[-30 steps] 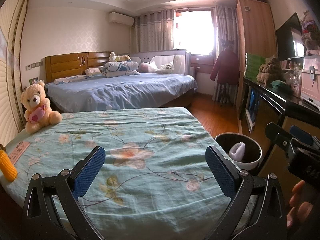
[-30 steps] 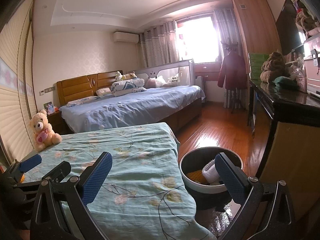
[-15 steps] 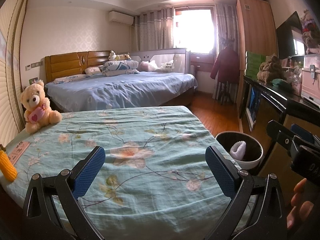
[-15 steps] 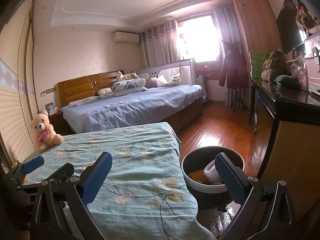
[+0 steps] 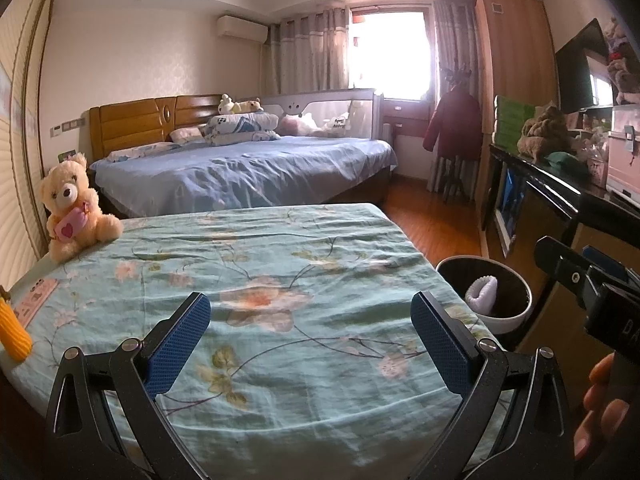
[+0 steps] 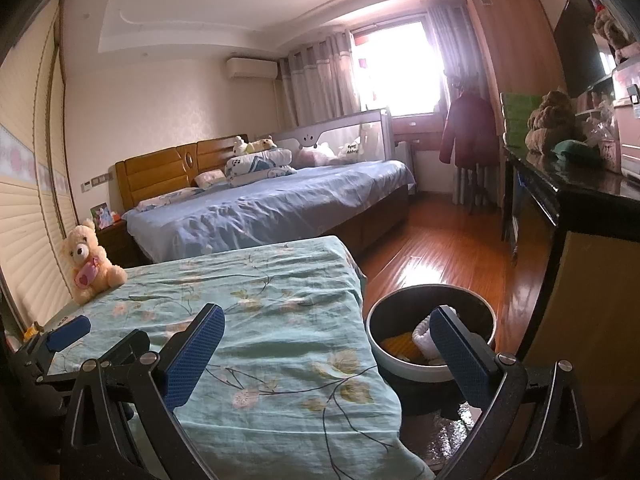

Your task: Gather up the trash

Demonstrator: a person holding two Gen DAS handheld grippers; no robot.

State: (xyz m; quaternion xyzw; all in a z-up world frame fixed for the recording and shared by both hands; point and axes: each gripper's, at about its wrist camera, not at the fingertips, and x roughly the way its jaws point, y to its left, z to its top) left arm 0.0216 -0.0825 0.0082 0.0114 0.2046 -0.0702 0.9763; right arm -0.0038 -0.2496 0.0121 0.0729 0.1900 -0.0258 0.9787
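Observation:
A round trash bin [image 5: 508,318] stands on the floor at the right of the floral bed [image 5: 256,264]; it holds a white ribbed item [image 5: 482,290] and, in the right wrist view, a yellow item [image 6: 398,344] inside the bin [image 6: 400,364]. A yellow corn-like object [image 5: 14,330] and a pink paper slip [image 5: 34,300] lie at the bed's left edge. My left gripper [image 5: 310,330] is open and empty over the bed's near edge. My right gripper [image 6: 326,350] is open and empty, between bed edge and bin.
A teddy bear [image 5: 72,208] sits at the bed's far left corner. A blue bed [image 5: 240,168] lies behind. A dark cabinet [image 6: 580,216] with clutter runs along the right. Wooden floor [image 6: 440,240] lies between the beds and the cabinet.
The right gripper's view has shifted slightly, with the bin now a little lower and nearer. Both grippers stay open and empty.

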